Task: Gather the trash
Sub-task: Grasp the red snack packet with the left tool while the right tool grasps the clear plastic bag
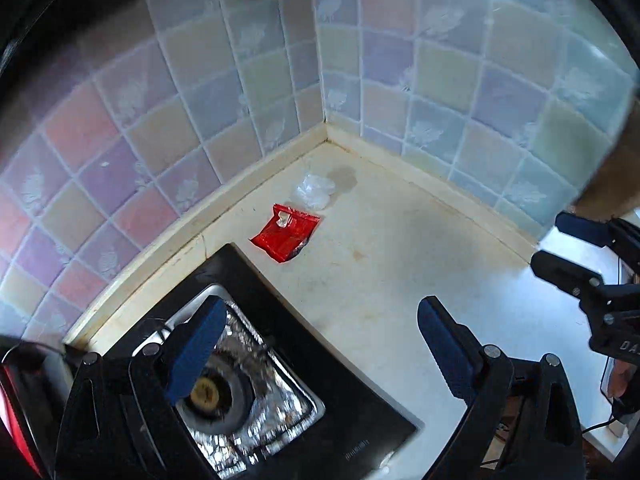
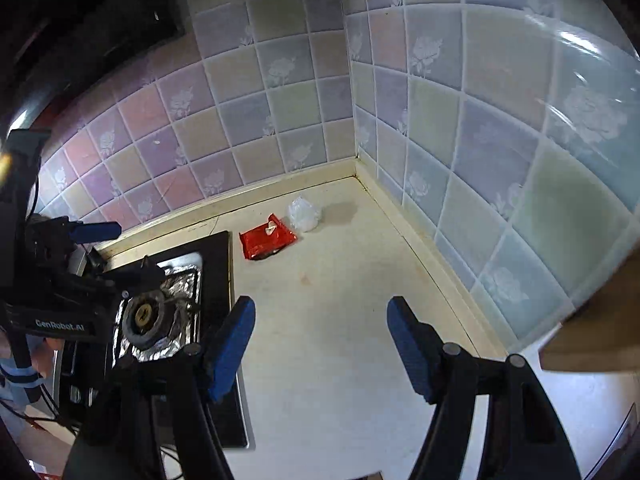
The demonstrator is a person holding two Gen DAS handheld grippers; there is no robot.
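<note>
Looking down over the counter [image 2: 340, 320], I have both tools empty and spread wide, which suits a start on small litter. My left gripper [image 1: 320, 354] shows its blue pads [image 1: 198, 354] far apart at the bottom of its own view, nothing between them, with the foil-lined burner [image 1: 208, 392] of the hob directly under the left pad. My right gripper [image 2: 320, 354] stands open too, a little narrower, and frames bare counter at the bottom centre of its view. The trash sits well ahead of both, toward the middle of each frame: a red wrapper [image 1: 286, 238] lying flat with a torn, pale patch near its top, and just behind it, toward the tiled corner, a crumpled clear plastic wad [image 1: 314, 192]. The two look to be touching or nearly so; I cannot tell which. They lie beside the hob's far corner, off the black glass, so I judge either can be taken without going over the burner. The wrapper being flat, I expect to need one pad slid under an edge; the wad should pinch easily. In the right wrist view the left tool [image 2: 72, 276] shows at mid-left, above the hob, so the right tool has the clearer line to the corner.
</note>
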